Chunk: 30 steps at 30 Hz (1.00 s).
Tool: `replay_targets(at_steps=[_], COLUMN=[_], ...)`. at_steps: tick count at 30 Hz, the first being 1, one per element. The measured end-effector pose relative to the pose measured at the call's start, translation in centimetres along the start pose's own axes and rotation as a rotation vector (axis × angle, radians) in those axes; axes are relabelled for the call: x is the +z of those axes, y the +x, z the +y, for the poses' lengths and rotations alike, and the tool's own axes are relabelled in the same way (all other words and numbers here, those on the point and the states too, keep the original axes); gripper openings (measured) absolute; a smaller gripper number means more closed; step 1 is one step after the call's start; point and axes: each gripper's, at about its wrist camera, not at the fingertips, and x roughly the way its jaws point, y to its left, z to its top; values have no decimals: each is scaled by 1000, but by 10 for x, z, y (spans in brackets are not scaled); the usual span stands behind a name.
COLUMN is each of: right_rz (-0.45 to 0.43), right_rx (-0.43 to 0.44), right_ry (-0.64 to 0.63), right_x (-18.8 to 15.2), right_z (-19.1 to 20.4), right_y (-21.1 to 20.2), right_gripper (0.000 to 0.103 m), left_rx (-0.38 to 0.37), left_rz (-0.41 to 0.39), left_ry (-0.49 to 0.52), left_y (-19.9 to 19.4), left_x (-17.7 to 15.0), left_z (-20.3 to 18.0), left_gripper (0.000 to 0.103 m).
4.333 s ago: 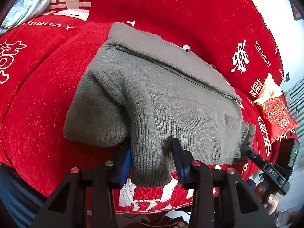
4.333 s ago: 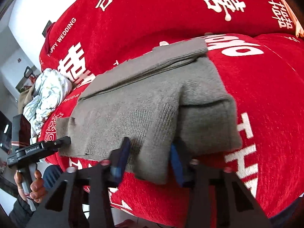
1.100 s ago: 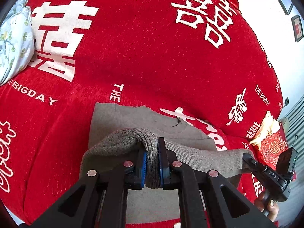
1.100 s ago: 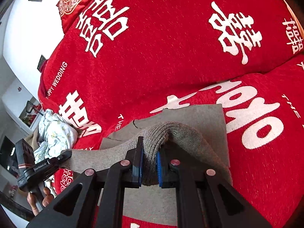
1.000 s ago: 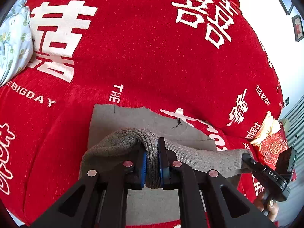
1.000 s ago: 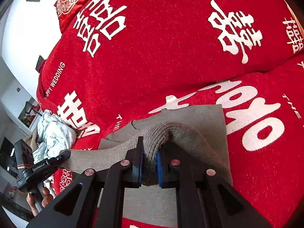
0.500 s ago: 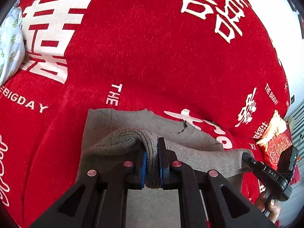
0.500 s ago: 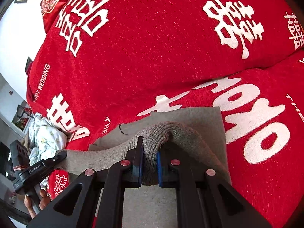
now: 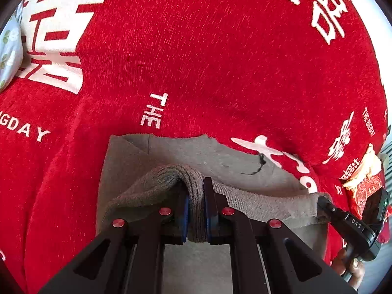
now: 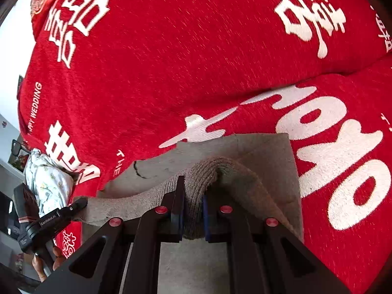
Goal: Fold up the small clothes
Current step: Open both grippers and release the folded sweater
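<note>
On one red chenille sofa cover (image 9: pixel 196 61), one grey knitted sweater (image 9: pixel 220 156), its hem pinched by two black grippers, left (image 9: pixel 196 205) and right (image 10: pixel 193 208).

The floral bundle (image 9: pixel 8 46) is cut off by the picture's edge.

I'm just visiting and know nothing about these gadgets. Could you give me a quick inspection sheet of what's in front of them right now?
Surface: red sofa cover with white lettering.
Job's things: grey sweater, partly folded, ribbed edge lifted.
Clutter: pale floral cloth; red packet.
Grippers: left gripper and right gripper both clamped on the sweater's ribbed edge.
Cables: nothing seen.
Surroundings: white wall.
</note>
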Motion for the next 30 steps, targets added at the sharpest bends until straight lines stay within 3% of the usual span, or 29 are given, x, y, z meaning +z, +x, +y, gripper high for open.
replay_targets(at_steps=[13, 15, 16, 17, 18, 20, 21, 22, 24, 27, 30], right_rz=[55, 73, 78, 84, 91, 80, 66, 42, -41, -93, -62], right_rx=[-16, -18, -17, -11, 4, 28, 29, 21, -5, 13, -28], right_ry=[30, 40, 43, 44, 47, 45, 40, 36, 28, 15, -68], right_x=[7, 8, 8, 8, 9, 10, 11, 12, 16, 18, 15], right_z=[-12, -12, -12, -12, -12, -10, -8, -6, -4, -1, 12], right_y=[32, 36, 37, 37, 37, 33, 29, 23, 6, -10, -4], right_gripper=[14, 17, 18, 21, 27, 40, 51, 69, 81, 81, 81], left_rx=[1, -28, -65, -112, -142, -136, -144, -151, -147, -118, -37], left_rz=[74, 112, 128, 128, 106, 72, 76, 77, 58, 23, 44], left_ry=[-44, -79, -107, -145, -179, -209, -207, -206, -197, -133, -8], left_y=[36, 43, 45, 44, 40, 33, 31, 28, 19, 8, 13], left_x=[6, 7, 7, 6, 5, 6, 7, 9, 10, 9, 3], left_z=[15, 21, 25, 29, 33, 36, 36, 36, 35, 26, 0], left_gripper=[12, 25, 53, 77, 84, 84, 84, 84, 84, 84, 84])
